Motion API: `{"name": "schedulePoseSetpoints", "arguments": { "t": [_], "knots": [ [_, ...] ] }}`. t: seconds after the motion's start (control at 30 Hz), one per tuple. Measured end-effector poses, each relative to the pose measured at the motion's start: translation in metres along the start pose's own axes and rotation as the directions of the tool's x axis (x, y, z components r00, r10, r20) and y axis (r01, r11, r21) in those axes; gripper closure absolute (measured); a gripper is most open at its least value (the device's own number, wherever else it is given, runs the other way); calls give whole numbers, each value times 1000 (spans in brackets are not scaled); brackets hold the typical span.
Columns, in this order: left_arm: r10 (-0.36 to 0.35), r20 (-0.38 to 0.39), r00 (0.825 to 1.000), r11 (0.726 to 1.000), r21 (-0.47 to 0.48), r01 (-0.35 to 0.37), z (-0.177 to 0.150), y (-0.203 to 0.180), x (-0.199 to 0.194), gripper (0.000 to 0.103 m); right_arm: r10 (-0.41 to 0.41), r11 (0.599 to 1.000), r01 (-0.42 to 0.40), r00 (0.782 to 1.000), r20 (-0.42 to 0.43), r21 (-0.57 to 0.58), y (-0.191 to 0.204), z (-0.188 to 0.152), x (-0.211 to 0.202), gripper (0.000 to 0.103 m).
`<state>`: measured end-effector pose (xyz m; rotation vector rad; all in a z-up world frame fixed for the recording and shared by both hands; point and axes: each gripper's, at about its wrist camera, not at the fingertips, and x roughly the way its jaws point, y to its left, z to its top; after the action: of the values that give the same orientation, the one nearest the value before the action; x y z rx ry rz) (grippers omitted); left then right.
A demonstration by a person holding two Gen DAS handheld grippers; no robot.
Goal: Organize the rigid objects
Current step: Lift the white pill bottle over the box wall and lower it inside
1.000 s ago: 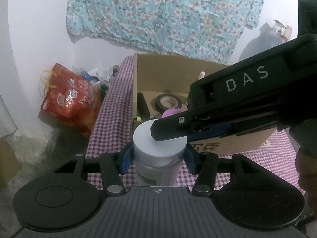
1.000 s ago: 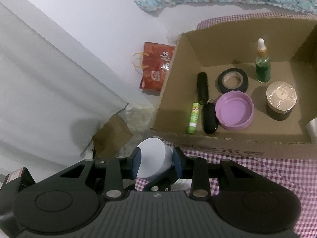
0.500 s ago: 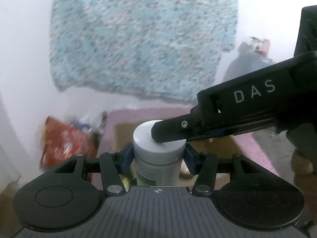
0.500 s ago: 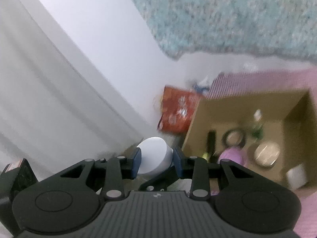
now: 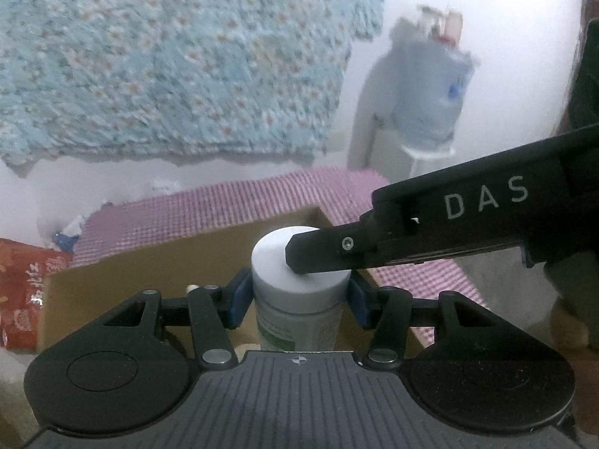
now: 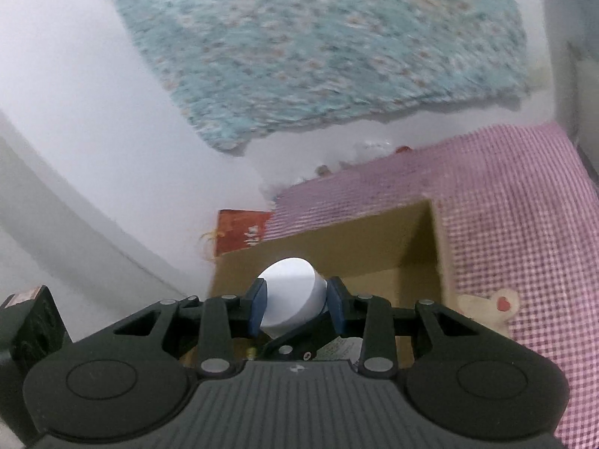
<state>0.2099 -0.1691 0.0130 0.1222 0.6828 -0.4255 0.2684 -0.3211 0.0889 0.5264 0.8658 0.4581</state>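
Observation:
A white jar [image 5: 299, 321] with a round white lid [image 5: 279, 258] and a green-printed label is held upright between both grippers. My left gripper [image 5: 297, 295] is shut on the jar's body just under the lid. My right gripper [image 6: 295, 307] is shut on the lid [image 6: 290, 293], coming in from the right; one of its black fingers [image 5: 325, 254] lies across the lid in the left wrist view. The jar is above the near part of an open cardboard box [image 5: 179, 258], which also shows in the right wrist view [image 6: 374, 247]. The box's contents are hidden.
The box sits on a pink checked cloth [image 6: 516, 202]. A red bag [image 5: 18, 292] lies left of the box. A floral blue cloth [image 5: 168, 56] hangs on the white wall. A wrapped water dispenser [image 5: 430, 93] stands at the back right. A small cream sticker [image 6: 490, 307] lies right of the box.
Both grippers have tilted upward together with the jar, so the box interior has dropped out of view and the wall fills the frames. Both grips on the jar are unchanged.

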Motion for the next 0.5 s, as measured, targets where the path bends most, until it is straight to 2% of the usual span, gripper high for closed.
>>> {"name": "schedulePoseSetpoints", "arguments": {
  "t": [0.17, 0.23, 0.5],
  "knots": [
    [8, -69, 998, 1000, 6, -8, -3, -4, 34, 50, -8, 999, 9, 1000, -20, 41, -38, -4, 26, 65],
    [6, -68, 998, 1000, 11, -6, -3, -4, 40, 50, -10, 999, 11, 1000, -18, 43, -47, -4, 34, 64],
    [0, -120, 993, 1000, 5, 1, -2, -12, 54, 50, -37, 999, 37, 999, -33, 12, -56, -4, 45, 63]
  ]
}}
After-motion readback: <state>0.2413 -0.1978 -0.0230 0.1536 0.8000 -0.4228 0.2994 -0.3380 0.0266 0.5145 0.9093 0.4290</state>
